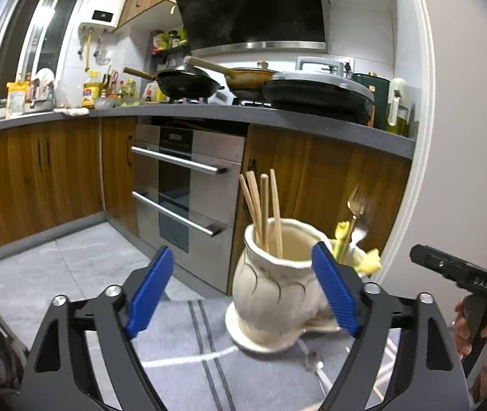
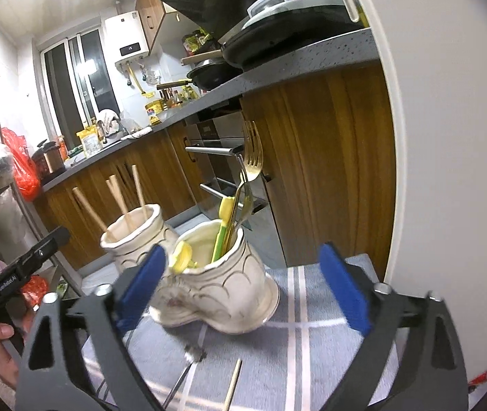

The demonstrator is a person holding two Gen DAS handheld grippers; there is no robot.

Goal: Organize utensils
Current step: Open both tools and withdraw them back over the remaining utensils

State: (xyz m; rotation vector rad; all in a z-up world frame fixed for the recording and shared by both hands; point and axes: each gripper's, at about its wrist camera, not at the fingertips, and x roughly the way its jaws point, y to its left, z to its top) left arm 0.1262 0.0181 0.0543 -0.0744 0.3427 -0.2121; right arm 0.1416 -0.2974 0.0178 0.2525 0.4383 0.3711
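Two cream ceramic holders stand on a grey striped cloth [image 1: 181,335]. One holder [image 1: 274,281] [image 2: 137,236] holds several wooden chopsticks [image 1: 260,209] [image 2: 123,198]. The other holder [image 2: 222,284] holds forks [image 2: 252,157] [image 1: 356,205] and yellow-green utensils [image 2: 222,226]. My left gripper [image 1: 243,291] is open and empty, its right finger beside the chopstick holder. My right gripper [image 2: 243,291] is open and empty around the fork holder. A loose chopstick [image 2: 233,383] and a metal utensil [image 2: 188,366] [image 1: 315,366] lie on the cloth.
Wooden cabinets [image 1: 38,178] and a steel oven [image 1: 188,185] stand behind the table. The counter [image 1: 209,109] carries pans and bottles. A white wall [image 2: 448,137] is at the right. A shelf with red bags [image 2: 21,167] is at the left.
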